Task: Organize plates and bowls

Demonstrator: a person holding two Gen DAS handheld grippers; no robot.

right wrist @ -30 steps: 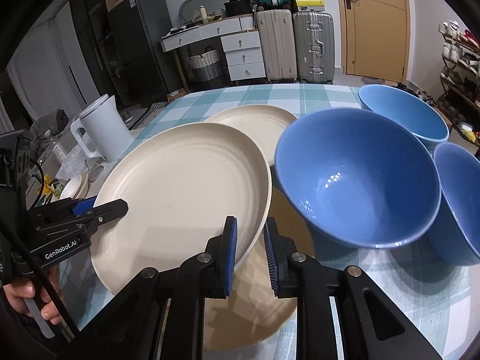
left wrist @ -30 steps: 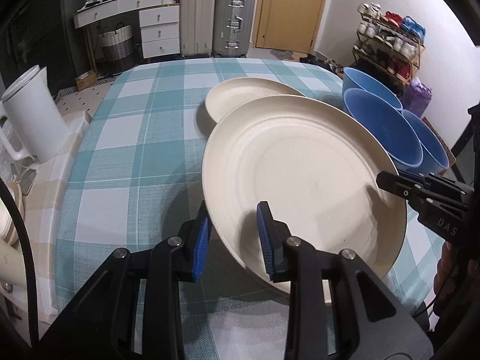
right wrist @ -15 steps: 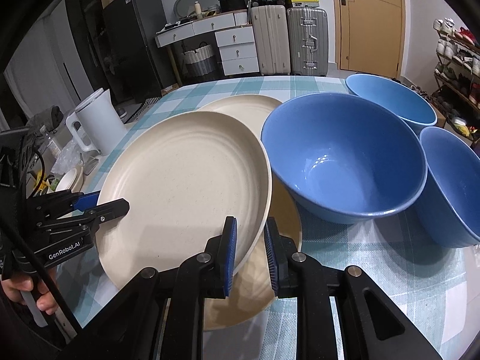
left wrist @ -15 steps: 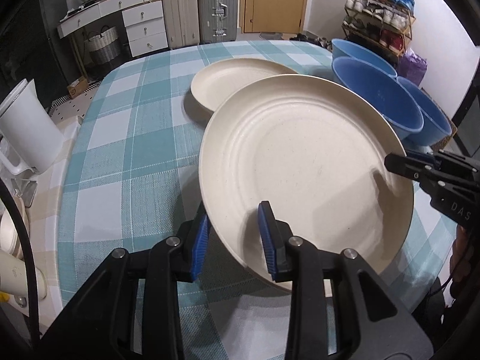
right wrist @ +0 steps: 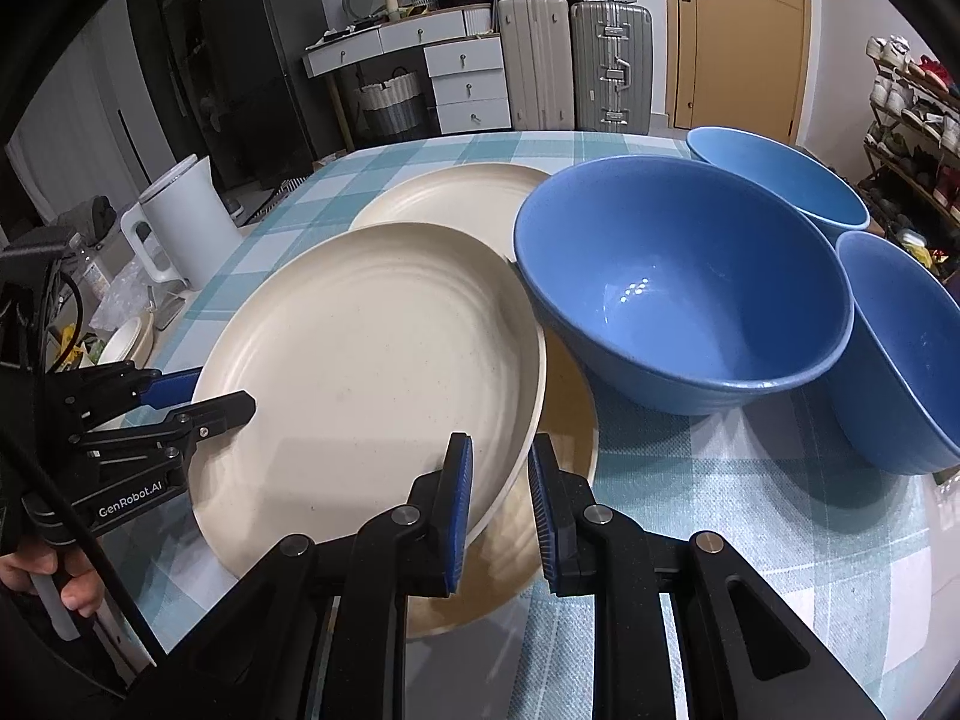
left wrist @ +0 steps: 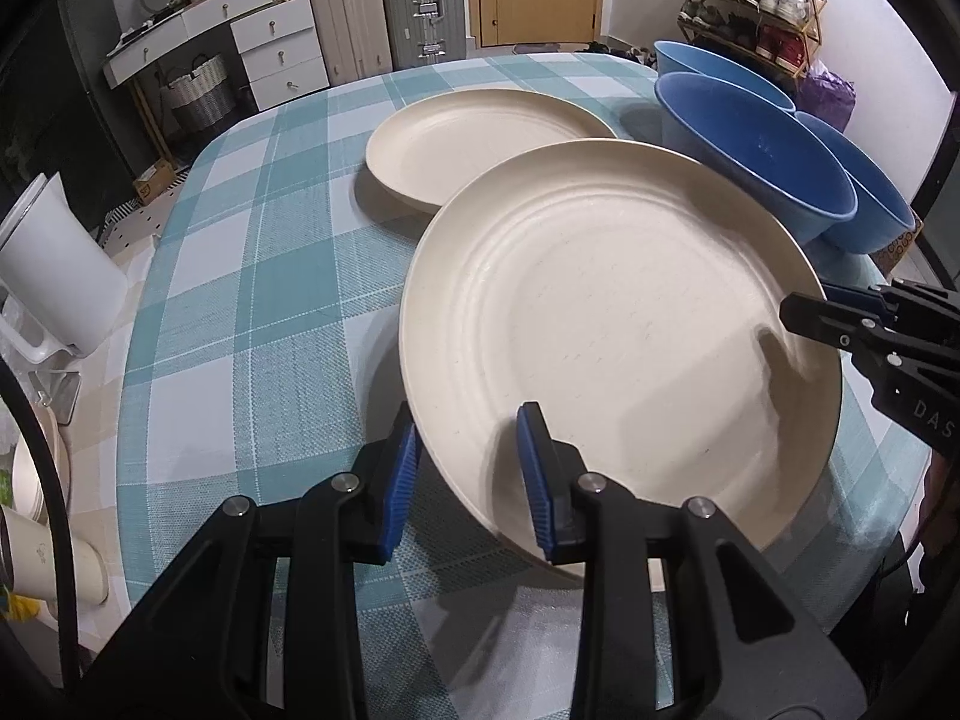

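Observation:
A large cream plate (left wrist: 612,324) (right wrist: 360,372) hangs tilted just above the checked tablecloth, held at opposite rims. My left gripper (left wrist: 468,474) (right wrist: 204,399) is shut on its near-left rim. On the other side, my right gripper (right wrist: 501,504) (left wrist: 804,312) is shut on the rim. Directly under it lies a second cream plate (right wrist: 570,420), mostly covered and in shadow. A third cream plate (left wrist: 480,138) (right wrist: 456,198) rests farther back. Three blue bowls stand to the right: a big one (right wrist: 678,294) (left wrist: 756,162), one behind (right wrist: 780,180) and one at the edge (right wrist: 906,354).
A white kettle (left wrist: 54,276) (right wrist: 180,222) stands off the table's left side beside cups (left wrist: 42,558) and clutter. A person's hand (right wrist: 36,576) grasps the left gripper's handle. Bare tablecloth (left wrist: 240,300) stretches left of the plates. Suitcases, drawers and a shoe rack line the far walls.
The left gripper has sunk a little and rolled, bringing its side of the held plate lower. The right gripper has hardly moved. Both grips are unchanged.

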